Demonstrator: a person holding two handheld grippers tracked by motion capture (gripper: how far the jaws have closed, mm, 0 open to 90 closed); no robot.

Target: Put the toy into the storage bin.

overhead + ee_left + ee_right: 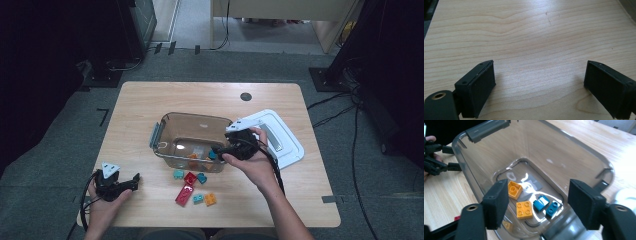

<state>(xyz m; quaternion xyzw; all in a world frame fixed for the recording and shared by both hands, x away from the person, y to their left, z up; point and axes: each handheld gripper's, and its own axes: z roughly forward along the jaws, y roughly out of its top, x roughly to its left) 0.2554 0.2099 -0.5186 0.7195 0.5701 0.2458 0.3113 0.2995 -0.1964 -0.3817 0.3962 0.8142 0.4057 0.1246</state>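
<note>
Fingers (216, 151) of your right gripper (240, 145) hung over the near right corner of the clear container (165, 125) in the high view, while your left gripper (117, 184) rested on the tabletop (150, 95) at the near left, well apart from the bricks. About six loose bricks (192, 187) lay on the wood just in front of the container, and the white lid (280, 137) sat to its right. From the left gripper view, those fingers (477, 90) stood wide apart over bare wood, grasping nothing. From the right gripper view, your fingers (496, 205) were released and empty above the container (474, 131); two orange bricks (524, 209) and two blue bricks (547, 206) lay on its floor. Judging by that, you were under halfway: four in, the rest waiting outside, lid off.
</note>
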